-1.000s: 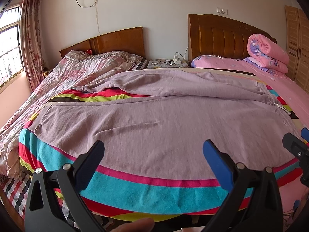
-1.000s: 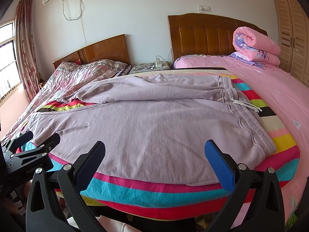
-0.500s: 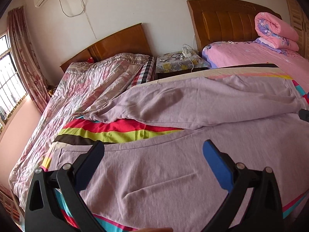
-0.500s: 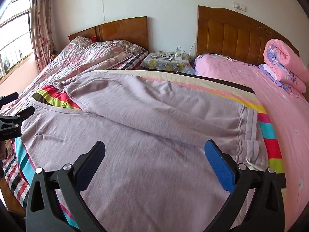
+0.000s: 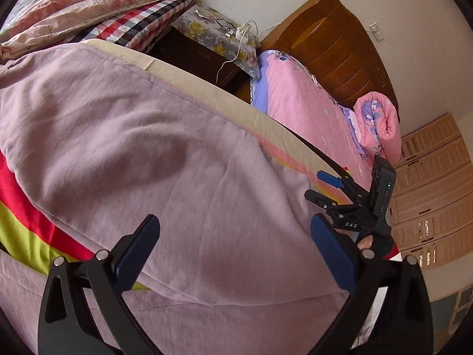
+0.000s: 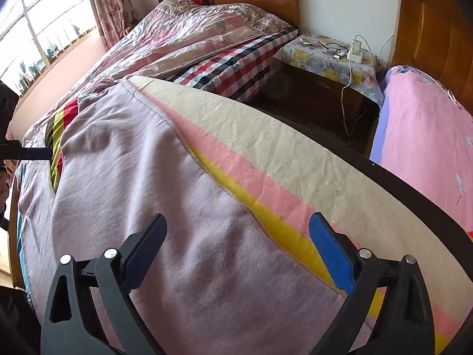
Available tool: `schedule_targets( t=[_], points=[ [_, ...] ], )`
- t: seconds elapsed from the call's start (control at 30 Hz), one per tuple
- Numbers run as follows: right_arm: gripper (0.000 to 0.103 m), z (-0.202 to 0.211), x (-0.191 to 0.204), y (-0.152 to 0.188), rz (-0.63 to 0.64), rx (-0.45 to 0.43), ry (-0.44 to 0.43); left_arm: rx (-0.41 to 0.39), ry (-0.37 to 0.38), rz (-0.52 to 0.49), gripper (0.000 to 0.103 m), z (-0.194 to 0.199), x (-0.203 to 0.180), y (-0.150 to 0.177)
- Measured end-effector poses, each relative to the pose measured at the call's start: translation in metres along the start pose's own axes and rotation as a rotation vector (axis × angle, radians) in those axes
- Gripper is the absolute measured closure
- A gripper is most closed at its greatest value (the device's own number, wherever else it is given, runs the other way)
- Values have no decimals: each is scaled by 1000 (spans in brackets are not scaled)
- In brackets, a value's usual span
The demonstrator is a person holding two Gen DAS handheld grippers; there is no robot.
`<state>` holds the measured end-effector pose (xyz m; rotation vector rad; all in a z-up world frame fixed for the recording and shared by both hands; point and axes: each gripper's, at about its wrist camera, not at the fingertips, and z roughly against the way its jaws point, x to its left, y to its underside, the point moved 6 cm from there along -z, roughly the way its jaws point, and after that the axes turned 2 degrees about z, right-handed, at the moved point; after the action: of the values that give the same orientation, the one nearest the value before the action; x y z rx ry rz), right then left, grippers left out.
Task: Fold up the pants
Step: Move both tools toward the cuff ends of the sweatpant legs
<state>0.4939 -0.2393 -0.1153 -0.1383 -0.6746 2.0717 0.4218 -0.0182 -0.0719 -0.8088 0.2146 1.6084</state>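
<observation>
Lilac pants lie spread on a striped blanket on the bed; the far leg shows in the right wrist view. My left gripper is open and empty, close above the far leg. My right gripper is open and empty, close over the far edge of that leg, where the yellow and pink stripes begin. The right gripper also shows in the left wrist view, open, to the right. The left gripper's tip shows in the right wrist view at the far left.
A nightstand with glasses and chargers stands between two wooden headboards. A second bed with a floral quilt lies to the left. A pink sheet and rolled pink quilt lie to the right. A wardrobe stands far right.
Both grippers have moved forward from the near edge of the bed and dropped low over the far leg of the pants. Both stayed open.
</observation>
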Motion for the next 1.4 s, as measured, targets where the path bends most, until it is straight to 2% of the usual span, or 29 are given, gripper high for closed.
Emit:
schedule_targets(
  t=[0.03, 0.1, 0.13, 0.17, 0.23, 0.27, 0.33, 0.4, 0.5, 0.6, 0.67, 0.7, 0.73, 0.77, 0.8, 0.83, 0.87, 1.03, 1.1, 1.17, 1.33, 1.4],
  points=[
    [24, -7, -1, 0, 7, 29, -10, 6, 7, 2, 1, -8, -1, -4],
    [29, -8, 2, 0, 38, 17, -31, 15, 21, 3, 1, -20, -2, -6],
    [42, -7, 4, 2, 37, 12, -48, 20, 28, 5, 1, -25, -2, -6],
    [67, -6, 6, 3, 37, 14, -38, 24, 29, 8, 2, -29, -1, -6],
    [85, 6, 17, 11, 66, -1, 32, 13, 5, 12, 2, -31, 0, -5],
    [89, 16, 25, 13, 81, -26, 72, 3, -8, 14, 2, -30, 3, -5],
    [90, 47, 51, 17, 111, -98, 163, -23, -34, 24, 2, -21, 10, -3],
    [90, 87, 92, 28, 152, -189, 229, -60, -51, 29, 2, -4, 18, 3],
    [91, 131, 174, 69, 221, -279, 300, -128, -41, 27, 2, 33, 26, 17],
    [91, 130, 236, 128, 164, -272, 298, -195, -24, 20, 2, 69, 41, 48],
    [87, 112, 254, 166, 81, -234, 288, -202, -24, 35, 1, 79, 54, 75],
    [87, 107, 258, 182, 14, -221, 255, -192, -31, 49, 1, 78, 61, 88],
    [87, 106, 261, 196, -66, -203, 208, -174, -45, 63, 1, 75, 69, 100],
    [81, 110, 259, 209, -150, -210, 177, -150, -66, 68, 1, 70, 77, 112],
    [72, 121, 256, 221, -245, -248, 171, -125, -86, 64, 1, 66, 83, 121],
    [56, 132, 248, 233, -338, -291, 168, -109, -100, 56, 2, 64, 87, 129],
    [48, 142, 241, 246, -431, -327, 166, -105, -105, 49, 2, 64, 90, 135],
    [48, 170, 179, 309, -844, -388, 218, -118, -83, 19, 2, 69, 94, 149],
    [48, 172, 158, 328, -984, -404, 205, -123, -73, 4, 2, 69, 94, 151],
    [50, 172, 147, 335, -1050, -449, 175, -127, -57, 3, 2, 68, 92, 151],
    [50, 176, 118, 343, -1222, -493, 268, -127, -35, -18, 2, 65, 86, 152],
    [50, 175, 110, 346, -1263, -512, 247, -131, -32, -17, 2, 66, 86, 152]
  ],
)
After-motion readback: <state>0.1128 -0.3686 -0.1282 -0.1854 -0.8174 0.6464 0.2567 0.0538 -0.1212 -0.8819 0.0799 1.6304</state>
